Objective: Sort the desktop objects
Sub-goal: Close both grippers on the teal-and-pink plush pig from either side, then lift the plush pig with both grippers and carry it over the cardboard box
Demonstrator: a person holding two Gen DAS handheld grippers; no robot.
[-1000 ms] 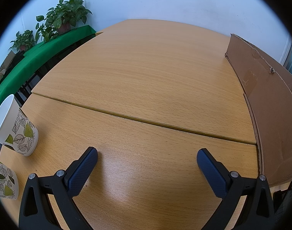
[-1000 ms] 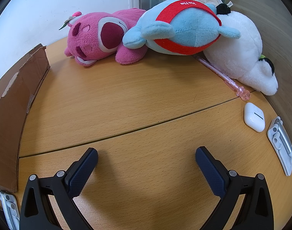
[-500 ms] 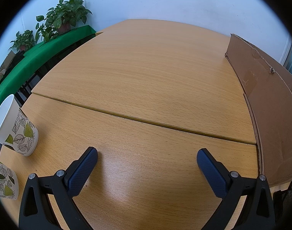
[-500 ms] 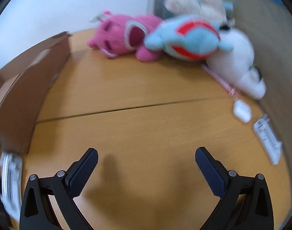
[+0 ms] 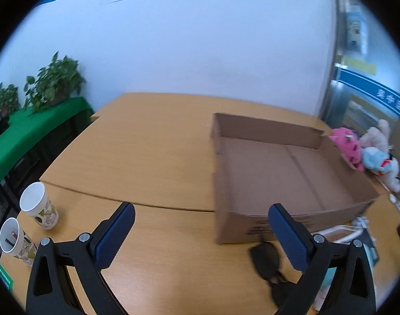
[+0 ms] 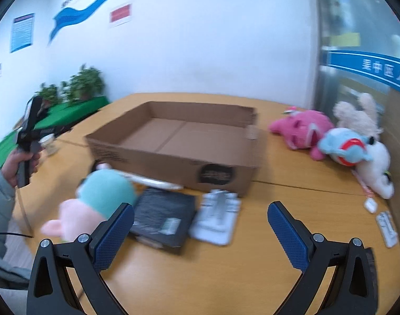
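Both claws are held spread with nothing between the pads: left claw [image 5: 201, 232], right claw [image 6: 200, 232], each raised above the worktop [image 5: 147, 162].

Progress, as judged: nothing sorted yet. The cardboard box [image 6: 178, 141] is seen empty in both views, so all items are still left to place.

Left to right in the left wrist view: two leaf-print paper cups [image 5: 38, 208] stand well left of the left claw, a dark blurred object [image 5: 265, 258] lies just inside the right pad, and the box sits ahead and to the right.

Left to right in the right wrist view: a teal-and-pink plush [image 6: 94, 202] lies just beyond the left pad, then a black flat package [image 6: 163, 216] and a grey packaged item [image 6: 218, 216] lie between the pads' lines, near the box front. A plush pile [image 6: 331, 141] is heaped far right, well apart, with a small white case [image 6: 370, 204] and another small pack [image 6: 387, 227] near the right edge.
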